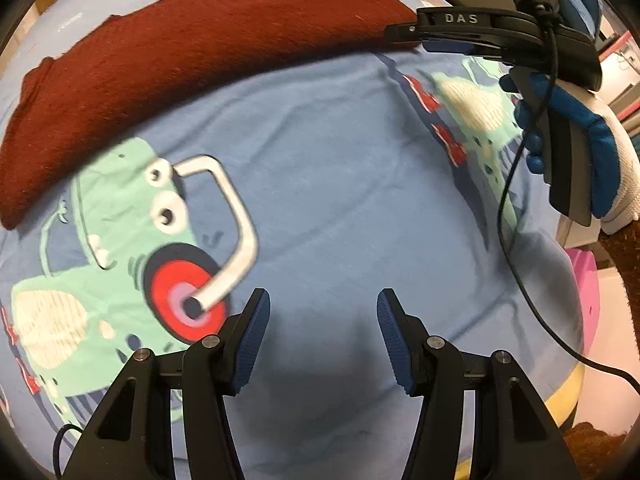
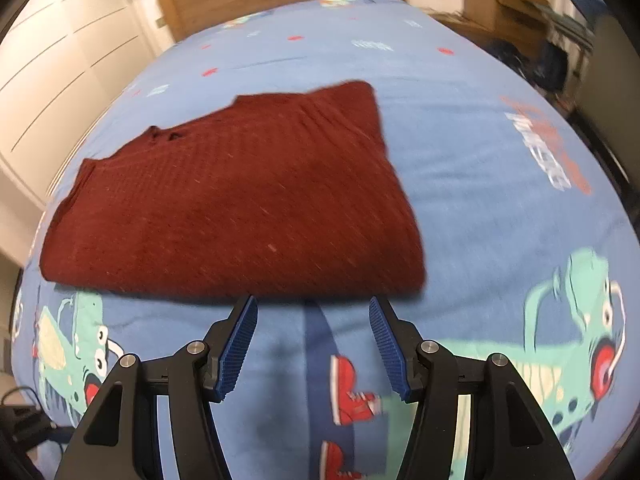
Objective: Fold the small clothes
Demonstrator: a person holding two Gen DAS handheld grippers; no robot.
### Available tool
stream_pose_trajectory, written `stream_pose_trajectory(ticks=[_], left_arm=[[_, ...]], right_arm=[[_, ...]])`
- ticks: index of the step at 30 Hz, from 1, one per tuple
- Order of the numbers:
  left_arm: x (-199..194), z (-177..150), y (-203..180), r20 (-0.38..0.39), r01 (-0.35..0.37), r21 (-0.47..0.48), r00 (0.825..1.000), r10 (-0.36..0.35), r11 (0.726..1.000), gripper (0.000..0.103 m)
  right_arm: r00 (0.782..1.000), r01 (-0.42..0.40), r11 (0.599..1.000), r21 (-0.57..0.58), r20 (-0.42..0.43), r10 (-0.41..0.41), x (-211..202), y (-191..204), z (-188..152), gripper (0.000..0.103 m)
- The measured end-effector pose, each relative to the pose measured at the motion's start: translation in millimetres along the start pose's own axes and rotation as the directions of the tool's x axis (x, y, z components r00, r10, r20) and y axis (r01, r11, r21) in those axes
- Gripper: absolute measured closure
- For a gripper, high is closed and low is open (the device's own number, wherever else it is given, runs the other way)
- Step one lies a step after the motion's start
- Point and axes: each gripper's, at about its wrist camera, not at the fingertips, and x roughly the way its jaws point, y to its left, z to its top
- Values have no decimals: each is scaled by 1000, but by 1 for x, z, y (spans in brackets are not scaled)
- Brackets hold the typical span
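Two grippers, left [image 1: 322,344] and right [image 2: 312,346], both spread and empty, "DAS" lettering [image 1: 461,19] on right one, maroon garment [image 2: 240,208] folded on bedsheet [image 2: 460,200].

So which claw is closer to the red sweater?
The right claw: its tips sit right at the folded dark red sweater's near edge. The left claw hangs over bare blue cartoon bedsheet, well short of it.

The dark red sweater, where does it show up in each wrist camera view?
Left wrist view: dark red sweater arcs across the top left, beyond the open left gripper.
Right wrist view: it fills the centre, just beyond the open right gripper.
Shared landmark: blue cartoon-print bedsheet.
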Motion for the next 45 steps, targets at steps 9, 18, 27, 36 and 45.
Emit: stream_pose_trajectory(ticks=[9, 18, 27, 36, 45], left_arm=[[20, -5, -21, -67, -6, 8, 998, 6, 1000, 53], [37, -7, -38, -121, -11, 11, 993, 12, 1000, 53], [61, -13, -65, -188, 39, 31, 982, -32, 999, 53], [82, -16, -82, -195, 37, 37, 980, -29, 999, 53], [90, -13, -88, -201, 40, 42, 979, -31, 998, 53]], right_arm=[[992, -128, 960, 247, 19, 127, 7, -42, -14, 33], [978, -207, 913, 351, 50, 202, 22, -58, -20, 25], [965, -261, 876, 405, 93, 245, 29, -69, -19, 23], [954, -298, 848, 438, 130, 268, 33, -78, -17, 22], [948, -319, 828, 462, 163, 274, 36, -82, -12, 21]])
